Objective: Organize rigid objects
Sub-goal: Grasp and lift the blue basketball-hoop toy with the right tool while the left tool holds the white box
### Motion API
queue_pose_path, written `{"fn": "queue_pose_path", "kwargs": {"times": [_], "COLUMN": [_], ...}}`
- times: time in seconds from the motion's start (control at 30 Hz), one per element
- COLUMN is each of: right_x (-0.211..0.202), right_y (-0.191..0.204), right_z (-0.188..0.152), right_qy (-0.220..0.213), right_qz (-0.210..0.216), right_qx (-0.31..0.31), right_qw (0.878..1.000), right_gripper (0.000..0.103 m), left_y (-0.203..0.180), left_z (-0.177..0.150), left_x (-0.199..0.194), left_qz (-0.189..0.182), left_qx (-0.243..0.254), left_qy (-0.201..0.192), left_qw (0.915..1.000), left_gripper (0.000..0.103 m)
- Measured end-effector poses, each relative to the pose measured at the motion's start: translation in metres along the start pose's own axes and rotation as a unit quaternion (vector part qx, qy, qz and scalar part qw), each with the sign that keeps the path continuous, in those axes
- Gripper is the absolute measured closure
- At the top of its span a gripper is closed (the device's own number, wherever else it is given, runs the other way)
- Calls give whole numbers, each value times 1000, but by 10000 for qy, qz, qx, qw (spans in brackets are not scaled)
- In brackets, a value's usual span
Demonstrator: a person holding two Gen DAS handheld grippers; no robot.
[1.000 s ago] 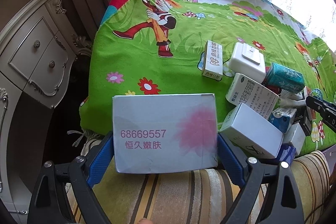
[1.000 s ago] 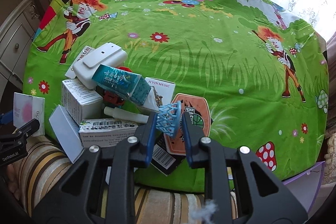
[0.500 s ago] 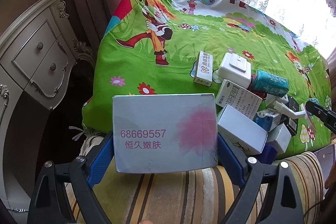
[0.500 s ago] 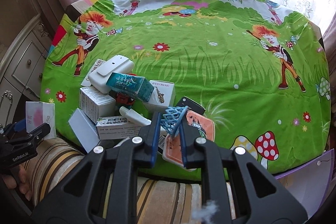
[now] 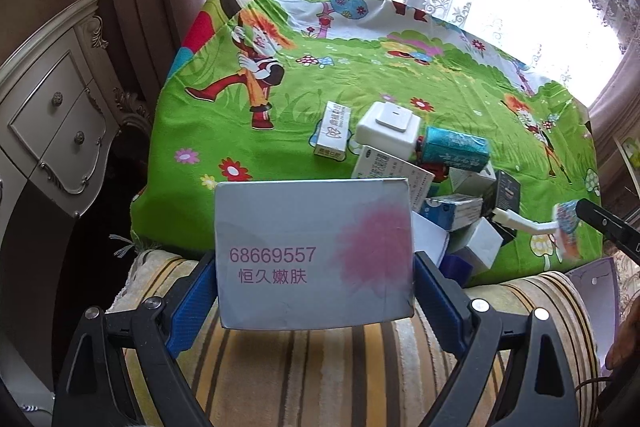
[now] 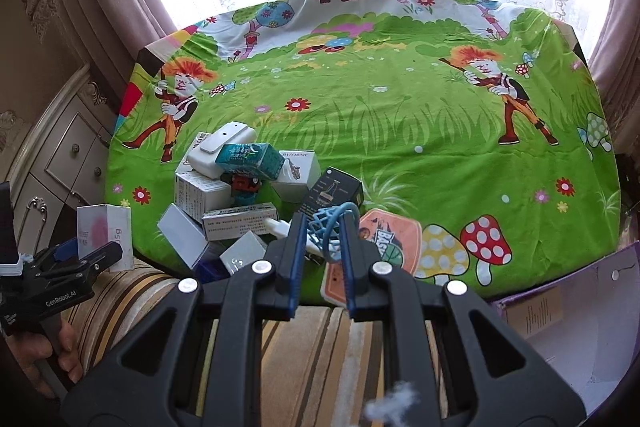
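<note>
My left gripper (image 5: 314, 291) is shut on a pale grey box (image 5: 314, 251) with a pink blotch and the number 68669557, held over the striped cushion at the table's near edge. It also shows in the right wrist view (image 6: 105, 233). My right gripper (image 6: 322, 247) is shut on a blue mesh-headed tool (image 6: 326, 223) with a white handle (image 5: 520, 221). A pile of small boxes (image 6: 236, 187) lies on the green cartoon tablecloth (image 6: 400, 131), among them a teal box (image 5: 456, 149) and a white box (image 5: 388, 129).
A striped cushion (image 5: 320, 367) lies in front of the table. A cream drawer cabinet (image 5: 52, 131) stands on the left. A purple folder (image 6: 568, 303) sits at the right near edge. An orange card (image 6: 380, 251) lies by my right gripper. Curtains and window are behind.
Both grippers have drawn back and up from the table with their loads, so the table looks farther away. The pile of boxes has not moved.
</note>
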State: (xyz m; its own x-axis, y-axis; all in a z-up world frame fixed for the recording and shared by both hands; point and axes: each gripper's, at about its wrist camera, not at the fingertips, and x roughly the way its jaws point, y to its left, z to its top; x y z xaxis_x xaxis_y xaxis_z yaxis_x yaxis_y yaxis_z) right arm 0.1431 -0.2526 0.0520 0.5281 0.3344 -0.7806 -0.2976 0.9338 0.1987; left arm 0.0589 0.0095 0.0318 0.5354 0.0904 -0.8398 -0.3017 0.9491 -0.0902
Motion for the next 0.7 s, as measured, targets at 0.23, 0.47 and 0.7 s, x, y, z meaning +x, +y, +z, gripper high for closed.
{"fn": "queue_pose_path", "kwargs": {"times": [0.23, 0.47, 0.7], "right_x": [-18, -21, 1], "right_y": [-24, -52, -33], "right_z": [-18, -29, -30], "right_qy": [-37, 92, 550], "right_qz": [-35, -139, -148], "right_qx": [228, 439, -328], "right_qw": [9997, 9989, 9978], "right_gripper": [83, 83, 77], "left_y": [-33, -56, -66], "left_z": [-8, -14, -17], "left_x": [-7, -13, -13], "left_qz": [-332, -566, -702], "left_qx": [335, 534, 637], "left_qy": [4, 15, 46], "left_qw": [9989, 9970, 9955], "left_gripper": [10, 10, 10]}}
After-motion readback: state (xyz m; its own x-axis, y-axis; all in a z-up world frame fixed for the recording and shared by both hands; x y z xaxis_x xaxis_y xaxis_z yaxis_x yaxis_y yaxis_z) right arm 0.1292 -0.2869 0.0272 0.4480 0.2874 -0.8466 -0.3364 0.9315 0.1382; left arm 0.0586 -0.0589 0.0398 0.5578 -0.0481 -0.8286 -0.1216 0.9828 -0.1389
